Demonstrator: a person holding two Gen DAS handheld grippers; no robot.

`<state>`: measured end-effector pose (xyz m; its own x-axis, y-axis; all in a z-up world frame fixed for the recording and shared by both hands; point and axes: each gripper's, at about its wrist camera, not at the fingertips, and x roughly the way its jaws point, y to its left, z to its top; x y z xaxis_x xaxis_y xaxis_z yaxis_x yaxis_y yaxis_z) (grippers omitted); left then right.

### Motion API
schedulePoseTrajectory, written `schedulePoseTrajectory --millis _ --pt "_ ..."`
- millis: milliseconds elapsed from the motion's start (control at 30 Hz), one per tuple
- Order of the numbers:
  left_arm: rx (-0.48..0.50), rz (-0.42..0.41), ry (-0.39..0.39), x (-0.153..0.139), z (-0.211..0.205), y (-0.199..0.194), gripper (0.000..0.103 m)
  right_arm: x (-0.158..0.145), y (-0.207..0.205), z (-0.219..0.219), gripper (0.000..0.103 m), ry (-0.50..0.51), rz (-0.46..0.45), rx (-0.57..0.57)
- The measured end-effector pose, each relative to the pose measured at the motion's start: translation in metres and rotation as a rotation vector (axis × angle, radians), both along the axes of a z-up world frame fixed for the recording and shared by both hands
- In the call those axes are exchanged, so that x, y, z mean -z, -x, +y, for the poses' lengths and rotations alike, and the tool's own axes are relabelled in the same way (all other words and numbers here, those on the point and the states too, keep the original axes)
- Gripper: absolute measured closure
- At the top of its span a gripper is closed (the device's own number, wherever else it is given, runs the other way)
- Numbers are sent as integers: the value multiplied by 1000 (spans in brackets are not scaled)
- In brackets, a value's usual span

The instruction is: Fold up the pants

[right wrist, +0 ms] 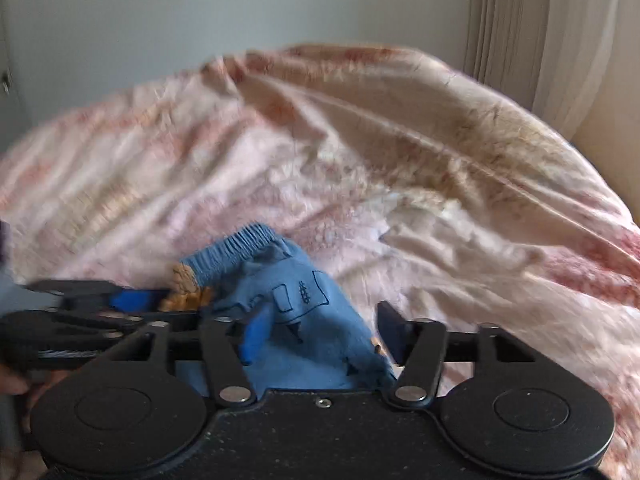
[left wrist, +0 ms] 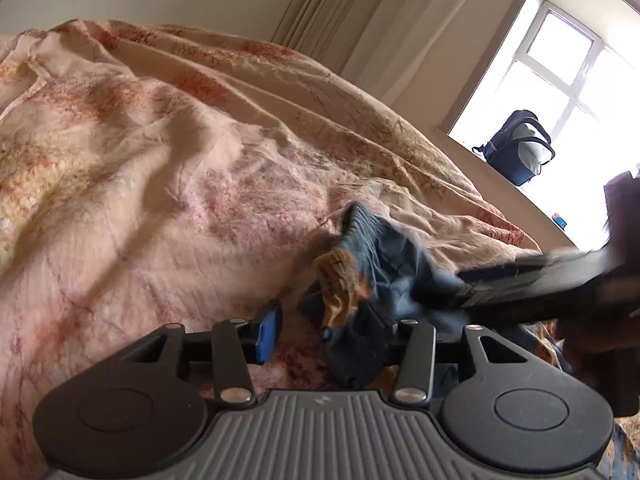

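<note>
Small blue pants (left wrist: 376, 272) with an elastic waistband and an orange patterned lining lie bunched on the bed. In the left wrist view my left gripper (left wrist: 340, 332) has its jaws wide apart around the bunch; its right finger is hidden by cloth. My right gripper (left wrist: 500, 284) comes in from the right, blurred, against the cloth. In the right wrist view the pants (right wrist: 296, 300) lie between my right gripper's (right wrist: 320, 336) spread fingers, with printed drawings on the cloth. The left gripper (right wrist: 132, 300) lies at the left beside the waistband.
A wrinkled pink and cream floral bedspread (left wrist: 168, 184) covers the bed. A dark blue bag (left wrist: 520, 148) stands by a bright window (left wrist: 560, 80). Cream curtains (left wrist: 360, 16) hang behind the bed. A plain wall (right wrist: 200, 16) is at the back.
</note>
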<state>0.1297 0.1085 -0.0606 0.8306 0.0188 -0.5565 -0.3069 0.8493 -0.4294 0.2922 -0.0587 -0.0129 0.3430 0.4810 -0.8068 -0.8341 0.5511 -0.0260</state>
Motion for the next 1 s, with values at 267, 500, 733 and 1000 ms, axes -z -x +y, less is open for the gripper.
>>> schedulePoseTrajectory --millis 267,500,733,1000 --pt "-38 -62 -62 -6 -6 8 31 -26 -6 -67 16 -87 -114 251" --pt "56 -14 -293 -3 -44 3 15 -12 55 -138 5 69 -176 347" --pt "-9 -220 -360 -27 -53 41 1 -16 52 -205 3 -24 -119 618" --pt "301 -135 -481 -46 -130 -1 1 -23 -2 -204 12 -289 97 542"
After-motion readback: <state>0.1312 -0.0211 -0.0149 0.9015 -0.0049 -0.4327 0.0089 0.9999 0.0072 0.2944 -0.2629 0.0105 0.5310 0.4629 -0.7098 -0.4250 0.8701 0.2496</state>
